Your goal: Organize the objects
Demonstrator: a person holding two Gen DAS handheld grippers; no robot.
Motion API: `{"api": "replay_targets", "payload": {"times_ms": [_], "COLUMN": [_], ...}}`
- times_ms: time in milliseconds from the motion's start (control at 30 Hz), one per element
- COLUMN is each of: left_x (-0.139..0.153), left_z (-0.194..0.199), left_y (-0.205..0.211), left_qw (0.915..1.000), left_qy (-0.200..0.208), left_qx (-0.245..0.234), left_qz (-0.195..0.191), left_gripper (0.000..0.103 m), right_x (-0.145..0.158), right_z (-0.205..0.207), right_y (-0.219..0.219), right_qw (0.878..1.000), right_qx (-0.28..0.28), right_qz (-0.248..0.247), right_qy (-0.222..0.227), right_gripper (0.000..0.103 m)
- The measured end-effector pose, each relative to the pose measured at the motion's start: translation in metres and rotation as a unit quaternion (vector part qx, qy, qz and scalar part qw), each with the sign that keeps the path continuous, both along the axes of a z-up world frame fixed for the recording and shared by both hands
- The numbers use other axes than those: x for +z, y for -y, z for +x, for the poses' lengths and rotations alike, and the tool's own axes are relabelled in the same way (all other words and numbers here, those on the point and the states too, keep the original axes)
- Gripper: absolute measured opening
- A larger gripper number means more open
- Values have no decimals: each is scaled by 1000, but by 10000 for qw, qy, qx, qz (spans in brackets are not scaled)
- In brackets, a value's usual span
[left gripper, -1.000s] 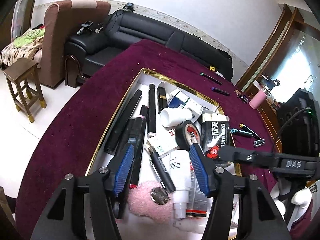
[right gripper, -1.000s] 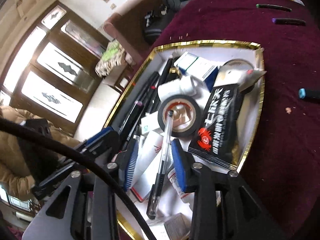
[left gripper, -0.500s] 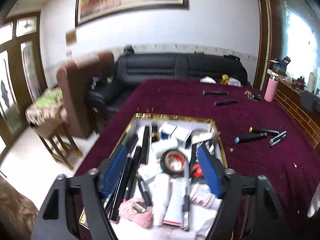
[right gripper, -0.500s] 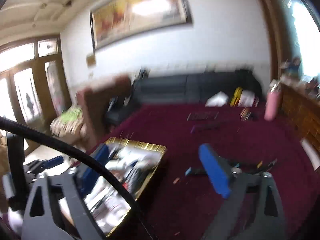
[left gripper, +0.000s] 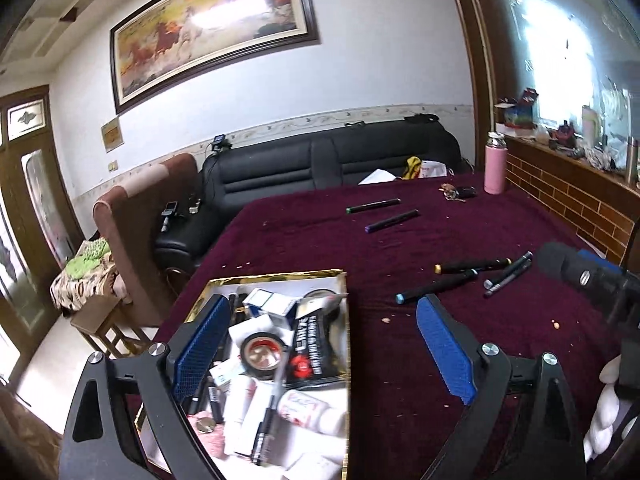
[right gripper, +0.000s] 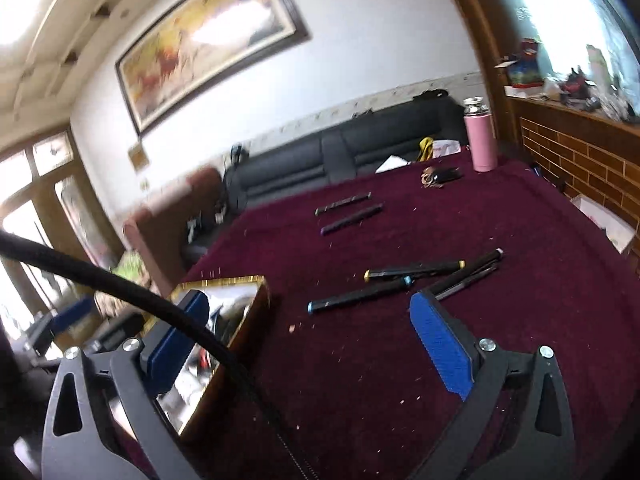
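A gold-rimmed tray (left gripper: 347, 320) at the lower left is heaped with a black tape roll (left gripper: 262, 356), a black packet (left gripper: 314, 350), white tubes and a clear pen (left gripper: 269, 412). My left gripper (left gripper: 324, 342) hovers over the tray's right edge, its jaws opening, with nothing held between the blue pads. My right gripper (right gripper: 308, 340) stands open and empty above the maroon cloth, beside the tray (right gripper: 256, 300). Loose on the cloth ahead lie a blue-tipped marker (right gripper: 356, 294), a yellow-tipped marker (right gripper: 416, 270) and grey pens (right gripper: 468, 272). Two more markers (right gripper: 348, 208) lie farther back.
A pink bottle (right gripper: 482, 140) and a bunch of keys (right gripper: 438, 178) sit at the table's far right corner. A black sofa (left gripper: 320, 168) and brown armchair (left gripper: 136, 220) stand behind the table, a brick ledge (right gripper: 580, 160) to the right. A black cable (right gripper: 160, 308) crosses the right wrist view.
Both grippers rose from the tray and swung up and right toward the cloth. The right gripper let go of the clear pen, which now lies in the tray. Both jaws widened.
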State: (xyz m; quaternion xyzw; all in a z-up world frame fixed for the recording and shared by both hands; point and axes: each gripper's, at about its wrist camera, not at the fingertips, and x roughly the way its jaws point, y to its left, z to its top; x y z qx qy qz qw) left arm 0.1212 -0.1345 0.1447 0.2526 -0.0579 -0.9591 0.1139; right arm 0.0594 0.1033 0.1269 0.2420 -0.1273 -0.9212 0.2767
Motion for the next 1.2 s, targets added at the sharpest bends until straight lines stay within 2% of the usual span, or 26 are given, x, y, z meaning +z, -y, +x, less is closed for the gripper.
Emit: {"api": "replay_targets", "payload": {"times_ms": [200, 400, 567, 767, 1067, 1133, 1200], "left_x": [-5, -15, -16, -19, -28, -30, -34], "left_z": [-11, -23, -23, -20, -10, -7, -6], "left_y": [-31, -51, -51, -27, 11, 25, 43], "left_qw": [9995, 9985, 9989, 9988, 9976, 9964, 9916], "left_qy": [221, 448, 433, 442, 345, 305, 331], "left_qx": [-204, -323, -181, 153, 307, 252, 85], "left_qz": [-97, -48, -12, 171, 519, 754, 1245], "left_gripper": [91, 91, 91, 91, 91, 91, 91], "right_x": [-8, -22, -30, -43, -59, -61, -62], "right_z": [-10, -15, -12, -2, 8, 11, 15], "right_y": [-18, -20, -5, 24, 61, 72, 87], "right_qw": [9999, 9979, 9951, 9909, 9803, 9767, 9731], "right_qx": [-83, -256, -199, -38, 48, 116, 211], "right_qz": [13, 554, 954, 1317, 1943, 2116, 2279], "right_qy": [119, 235, 183, 267, 350, 337, 278], "right_gripper": [102, 102, 102, 102, 102, 102, 102]}}
